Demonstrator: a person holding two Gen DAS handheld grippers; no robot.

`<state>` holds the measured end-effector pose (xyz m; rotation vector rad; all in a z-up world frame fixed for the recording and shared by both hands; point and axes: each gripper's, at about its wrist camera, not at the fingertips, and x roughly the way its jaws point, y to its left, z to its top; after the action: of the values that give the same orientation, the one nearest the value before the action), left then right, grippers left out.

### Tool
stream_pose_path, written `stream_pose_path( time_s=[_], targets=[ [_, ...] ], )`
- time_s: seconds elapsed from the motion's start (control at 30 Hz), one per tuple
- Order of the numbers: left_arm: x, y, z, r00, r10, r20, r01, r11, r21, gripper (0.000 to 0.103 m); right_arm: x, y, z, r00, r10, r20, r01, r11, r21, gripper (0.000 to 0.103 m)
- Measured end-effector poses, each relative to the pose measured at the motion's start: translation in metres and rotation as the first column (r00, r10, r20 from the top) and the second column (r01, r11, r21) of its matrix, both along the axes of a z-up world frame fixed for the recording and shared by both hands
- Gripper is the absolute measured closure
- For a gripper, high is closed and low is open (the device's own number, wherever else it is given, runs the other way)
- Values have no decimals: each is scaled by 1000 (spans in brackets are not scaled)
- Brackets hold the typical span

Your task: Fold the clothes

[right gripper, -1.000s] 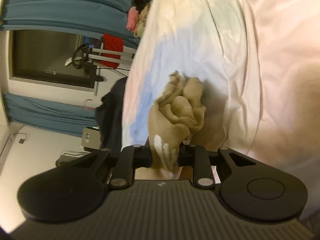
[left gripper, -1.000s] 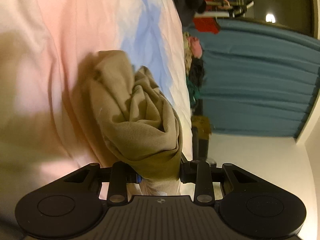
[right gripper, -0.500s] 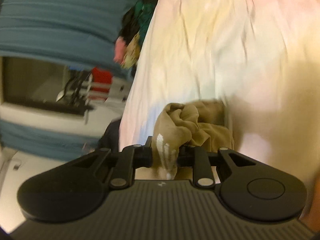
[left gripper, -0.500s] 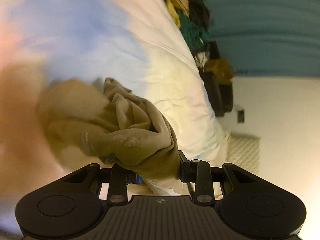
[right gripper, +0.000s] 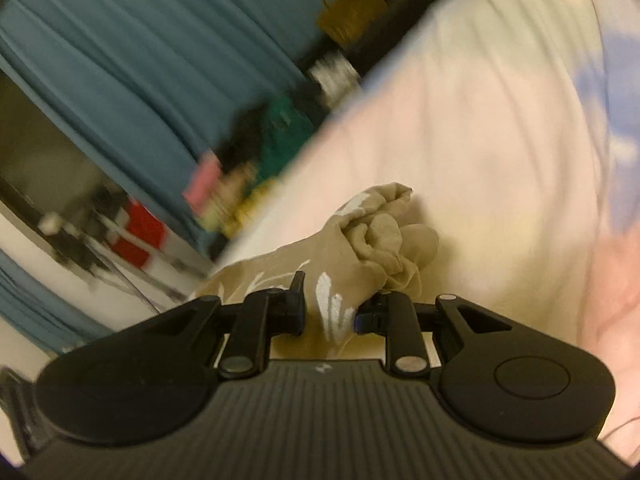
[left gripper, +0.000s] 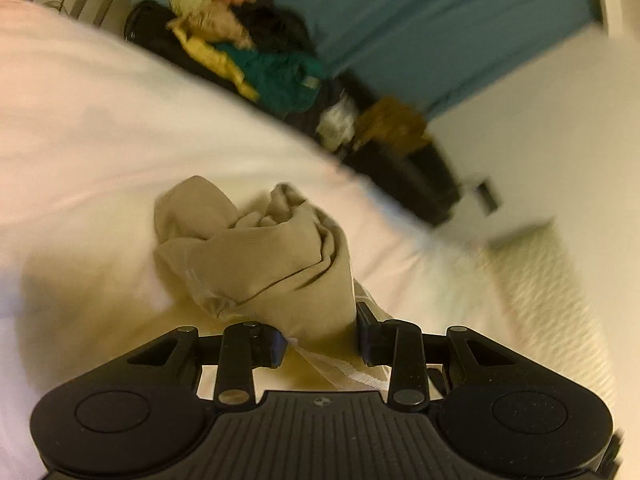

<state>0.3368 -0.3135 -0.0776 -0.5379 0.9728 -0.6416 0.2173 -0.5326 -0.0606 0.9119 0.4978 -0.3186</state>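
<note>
Bed surface: pale bedsheet (left gripper: pixel 100 128) with pink, cream and blue patches (right gripper: pixel 500 120), wrinkled, filling the near and middle ground in both of my wrist views; both views are blurred.
Background: teal curtain (left gripper: pixel 400 12) at the far side; a heap of mixed clothes (left gripper: pixel 248 56) in pink, yellow, green and black lies past the far edge of the bed, beside a dark container (left gripper: pixel 404 172).
Task garment: tan garment (left gripper: pixel 256 256), bunched into a crumpled wad above the sheet; in my right view the same cloth (right gripper: pixel 360 256) carries white printed marks near the pads.
Left gripper (left gripper: pixel 322 340): my jaws are clenched on a thick fold of the tan cloth, whose pale hem trails down between them toward the gripper body.
Right gripper (right gripper: pixel 330 312): my jaws are clamped on a narrower, printed part of the cloth; the rest bunches just beyond the fingertips and spreads to the left.
Far left, right view: red item (right gripper: pixel 138 236) on a blurred rack, detail not legible.
</note>
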Motion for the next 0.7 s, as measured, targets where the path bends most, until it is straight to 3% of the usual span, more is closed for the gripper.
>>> stream_pose_path(
  time_s=[0.13, 0.27, 0.33, 0.43, 0.47, 0.53, 0.57, 0.63, 0.7],
  targets=[
    [-29, 22, -63, 998, -69, 11, 69, 996, 59, 66, -23, 6, -59, 995, 66, -77, -63, 997, 45, 79],
    [-45, 25, -74, 991, -104, 83, 96, 992, 86, 60, -37, 11, -72, 993, 89, -75, -87, 995, 41, 75],
    [-39, 14, -66, 987, -120, 104, 106, 986, 129, 55, -33, 7, -68, 991, 74, -110, -65, 994, 86, 72],
    [-54, 9, -45, 976, -167, 142, 129, 962, 242, 26, -32, 5, -54, 982, 30, -185, -2, 989, 150, 63],
    [-61, 9, -35, 970, -178, 167, 127, 952, 280, 15, -34, 7, -47, 978, 21, -207, 6, 991, 131, 58],
    [-82, 20, -7, 954, -186, 234, 99, 936, 338, 9, -40, 12, -28, 972, 16, -232, 0, 997, 71, 48],
    [-90, 25, 6, 946, -189, 263, 87, 930, 356, 5, -44, 15, -16, 971, 16, -237, -9, 999, 34, 32],
    [-106, 34, 33, 930, -197, 309, 71, 924, 376, 0, -58, 24, 11, 974, 17, -224, -25, 999, -37, 11],
    [-122, 43, 65, 908, -216, 358, 66, 920, 387, 0, -71, 38, 44, 979, 27, -203, -52, 992, -115, 9]
  ],
)
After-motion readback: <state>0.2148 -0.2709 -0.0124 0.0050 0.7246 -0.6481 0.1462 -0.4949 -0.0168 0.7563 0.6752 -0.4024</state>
